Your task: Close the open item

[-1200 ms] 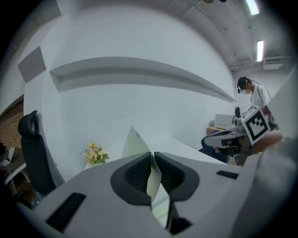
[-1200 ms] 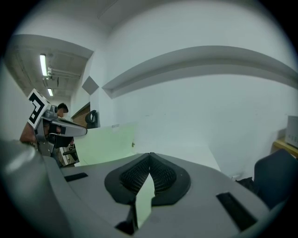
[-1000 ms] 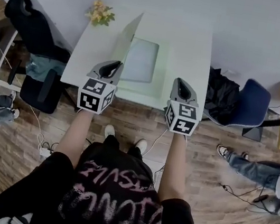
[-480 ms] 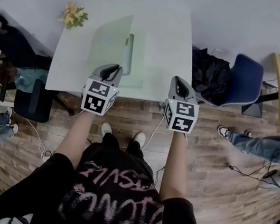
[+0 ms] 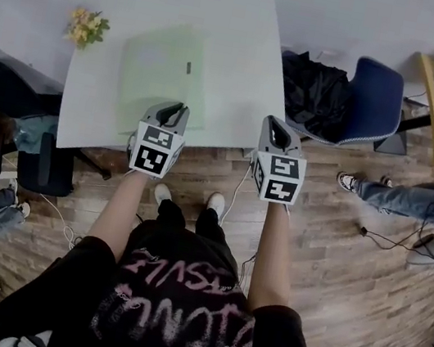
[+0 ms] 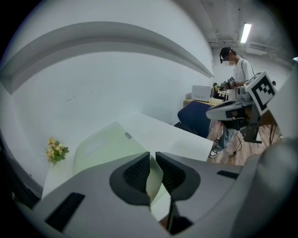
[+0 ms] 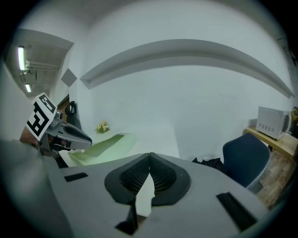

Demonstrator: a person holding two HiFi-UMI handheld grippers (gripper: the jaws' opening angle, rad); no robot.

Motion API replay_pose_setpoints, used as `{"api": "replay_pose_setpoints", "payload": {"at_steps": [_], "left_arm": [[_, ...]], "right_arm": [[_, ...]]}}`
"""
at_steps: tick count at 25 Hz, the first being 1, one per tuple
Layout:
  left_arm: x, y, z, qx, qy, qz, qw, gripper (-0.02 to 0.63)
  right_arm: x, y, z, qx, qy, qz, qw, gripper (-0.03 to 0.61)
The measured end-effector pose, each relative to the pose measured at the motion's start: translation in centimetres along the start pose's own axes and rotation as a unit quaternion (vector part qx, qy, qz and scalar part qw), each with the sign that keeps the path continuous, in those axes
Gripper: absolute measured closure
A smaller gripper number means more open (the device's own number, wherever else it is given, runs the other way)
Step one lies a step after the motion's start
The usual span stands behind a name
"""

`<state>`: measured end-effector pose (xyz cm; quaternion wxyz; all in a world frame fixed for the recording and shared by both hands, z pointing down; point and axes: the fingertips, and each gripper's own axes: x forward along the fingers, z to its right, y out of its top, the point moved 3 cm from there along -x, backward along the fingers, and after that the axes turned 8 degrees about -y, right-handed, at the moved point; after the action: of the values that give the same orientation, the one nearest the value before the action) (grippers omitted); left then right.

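- The pale green laptop (image 5: 167, 68) lies flat on the white worktop (image 5: 247, 49) with its lid down, near the front edge.
- The left gripper (image 5: 180, 109) is above the near right corner of the laptop. Its jaws stand a little apart; they have just been opening, and nothing is between them.
- The right gripper (image 5: 269, 121) is at the worktop's front right corner, jaws together and empty.
- Yellow flowers (image 5: 86, 26) stand left of the laptop.
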<state>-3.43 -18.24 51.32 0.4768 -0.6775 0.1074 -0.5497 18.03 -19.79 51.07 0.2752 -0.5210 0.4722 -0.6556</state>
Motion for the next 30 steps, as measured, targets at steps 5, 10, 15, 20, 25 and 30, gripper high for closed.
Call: {"api": "replay_pose_setpoints", "payload": {"at_steps": [5,10,15,20,25,30], "left_arm": [[2.3,-0.4,0.5,0.001,-0.02,-0.019,0.9996,0.571],[4.1,-1.7,1.0,-0.005,-0.043,-0.041,0.9983,0.571],[5.2,-2.1,1.0,-0.012,-0.056,-0.049,0.9971,0.567],[5.7,-2.3,1.3,-0.013,-0.072,-0.077,0.9944,0.56],[6.2,-3.1,1.6,-0.02,-0.101,-0.086,0.991,0.518],[6.3,-3.3,2.3,-0.022,-0.138,-0.09,0.9861,0.454]], "right_arm": [[0.2,-1.0,1.2,0.006,-0.012,-0.014,1.0,0.566],[0.8,-2.3,1.7,0.011,-0.022,-0.031,0.999,0.566],[1.3,-3.0,1.7,0.017,-0.027,-0.039,0.999,0.566],[1.8,-3.0,1.5,0.02,-0.028,-0.039,0.999,0.566],[2.0,-3.1,1.1,0.02,-0.026,-0.043,0.999,0.566],[2.3,-2.8,1.2,0.018,-0.026,-0.04,0.999,0.566]]}}
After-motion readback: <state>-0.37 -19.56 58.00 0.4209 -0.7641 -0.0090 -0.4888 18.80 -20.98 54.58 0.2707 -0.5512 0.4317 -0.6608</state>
